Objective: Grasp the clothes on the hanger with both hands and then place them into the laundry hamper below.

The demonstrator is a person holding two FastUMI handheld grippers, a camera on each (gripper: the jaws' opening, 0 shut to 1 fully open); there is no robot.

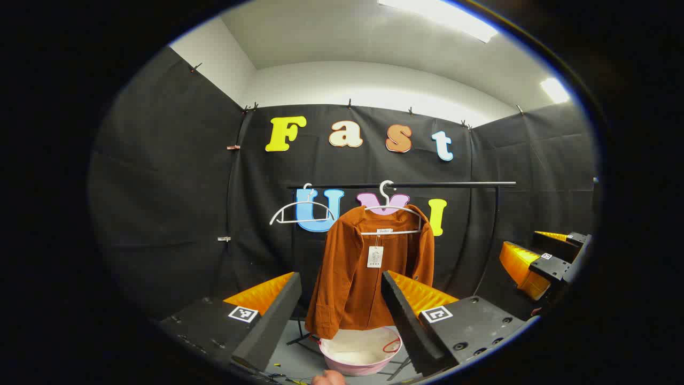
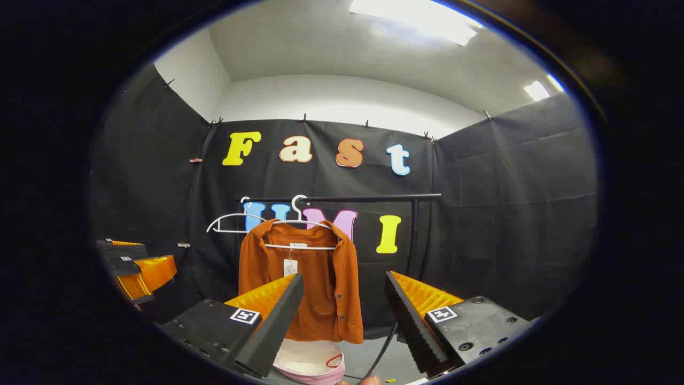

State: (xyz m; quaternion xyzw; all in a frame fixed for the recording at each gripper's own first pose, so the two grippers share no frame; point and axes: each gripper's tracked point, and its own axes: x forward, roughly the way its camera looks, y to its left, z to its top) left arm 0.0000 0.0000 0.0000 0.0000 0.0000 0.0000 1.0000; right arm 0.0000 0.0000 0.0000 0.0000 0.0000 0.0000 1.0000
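Rust-orange jacket (image 1: 368, 267): hangs on white hanger (image 1: 390, 211) from rail (image 1: 401, 185), long axis vertical, above pink hamper (image 1: 360, 350).
Left gripper (image 1: 342, 305): jaws apart, empty; jacket straight ahead.
Right gripper (image 2: 344, 305): jaws apart, empty; jacket ahead, leftward.
Nearer hand: cannot tell.

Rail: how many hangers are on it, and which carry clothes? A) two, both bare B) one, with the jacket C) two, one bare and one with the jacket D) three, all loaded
C: a bare white hanger hangs left of the hanger holding the rust-orange jacket on the rail.
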